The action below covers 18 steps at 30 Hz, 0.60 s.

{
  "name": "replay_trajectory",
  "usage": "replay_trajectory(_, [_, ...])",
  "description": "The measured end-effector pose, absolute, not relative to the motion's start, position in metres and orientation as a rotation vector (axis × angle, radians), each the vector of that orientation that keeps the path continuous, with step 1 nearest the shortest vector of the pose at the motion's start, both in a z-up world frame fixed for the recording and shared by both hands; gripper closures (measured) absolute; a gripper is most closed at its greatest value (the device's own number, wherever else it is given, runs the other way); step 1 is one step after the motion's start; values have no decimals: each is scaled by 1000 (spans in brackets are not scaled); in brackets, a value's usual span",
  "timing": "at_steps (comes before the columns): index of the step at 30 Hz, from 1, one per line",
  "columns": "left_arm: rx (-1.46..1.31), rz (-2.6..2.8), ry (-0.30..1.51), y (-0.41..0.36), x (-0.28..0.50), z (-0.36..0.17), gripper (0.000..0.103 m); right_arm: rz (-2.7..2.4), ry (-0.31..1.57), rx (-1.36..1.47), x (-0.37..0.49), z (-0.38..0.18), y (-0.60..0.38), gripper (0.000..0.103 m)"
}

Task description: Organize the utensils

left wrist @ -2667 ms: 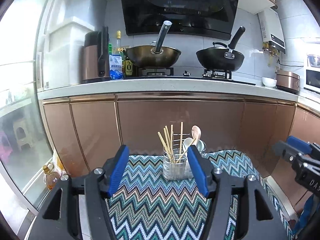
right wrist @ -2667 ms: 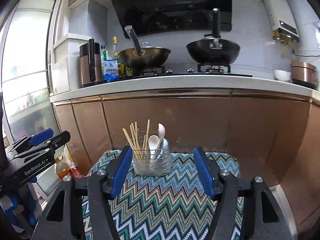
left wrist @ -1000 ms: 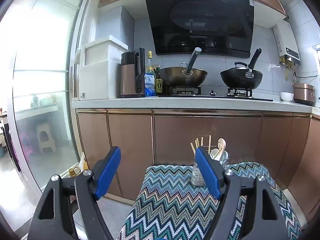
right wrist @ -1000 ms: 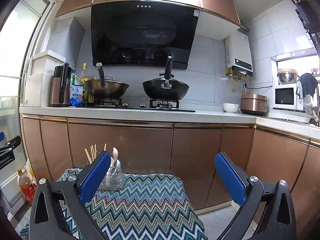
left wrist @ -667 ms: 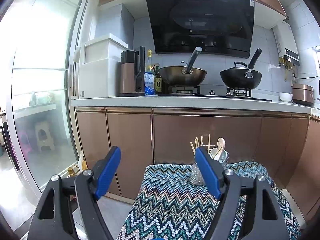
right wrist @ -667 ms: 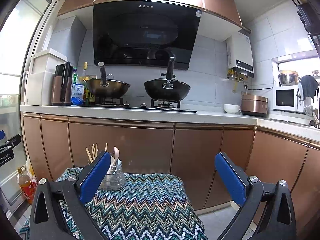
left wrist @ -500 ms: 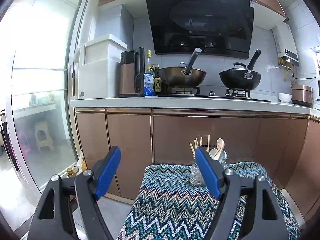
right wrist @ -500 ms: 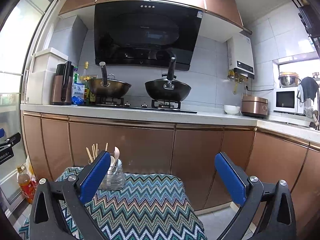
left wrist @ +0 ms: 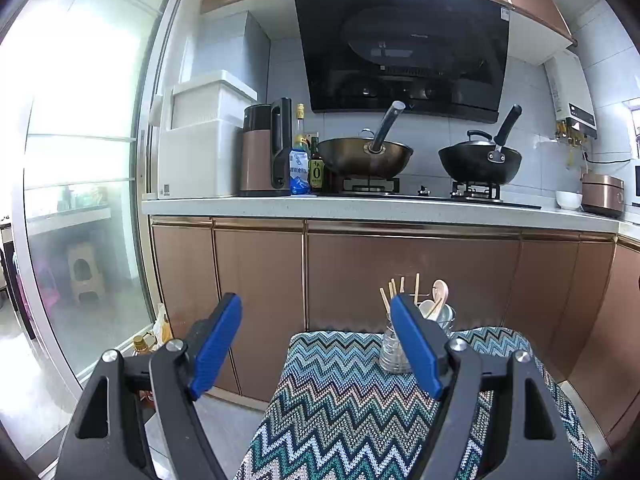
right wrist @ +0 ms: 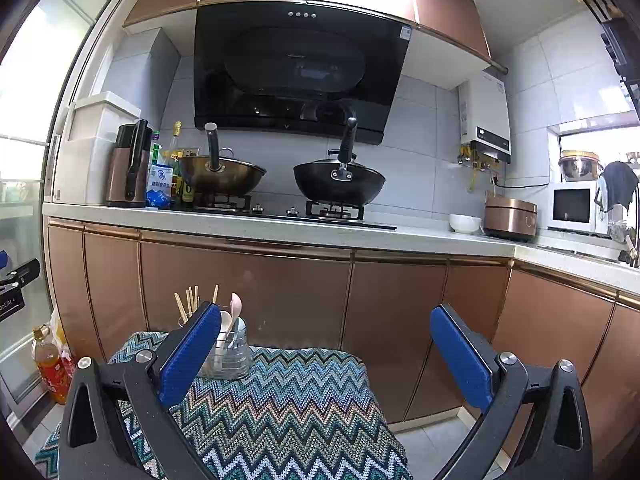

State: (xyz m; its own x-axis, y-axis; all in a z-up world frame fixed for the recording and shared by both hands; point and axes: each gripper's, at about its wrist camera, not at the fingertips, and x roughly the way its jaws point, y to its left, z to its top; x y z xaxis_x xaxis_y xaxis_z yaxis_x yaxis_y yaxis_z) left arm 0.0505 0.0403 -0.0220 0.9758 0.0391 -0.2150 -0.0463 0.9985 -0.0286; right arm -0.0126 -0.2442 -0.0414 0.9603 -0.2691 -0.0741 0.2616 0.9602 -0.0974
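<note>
both tongs hang released and empty above a zigzag-patterned cloth (left wrist: 344, 392). left tongs (left wrist: 316, 344) and right tongs (right wrist: 326, 352) gape wide. at the cloth's far edge stands a clear holder (right wrist: 234, 354) with chopsticks (left wrist: 390, 292) and spoons (right wrist: 236, 306) upright inside.

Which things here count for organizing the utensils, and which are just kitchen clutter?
Job:
clear glass utensil holder
wooden chopsticks
pale spoons
zigzag-patterned cloth

Clutter:
brass-coloured wok
black wok
white bowl
copper rice cooker
</note>
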Motion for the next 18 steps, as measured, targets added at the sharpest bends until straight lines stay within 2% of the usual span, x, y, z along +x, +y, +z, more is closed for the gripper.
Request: replay_trajectory(18, [-44, 39, 235, 44, 50, -23, 27, -271, 94, -96, -13, -45, -244, 0])
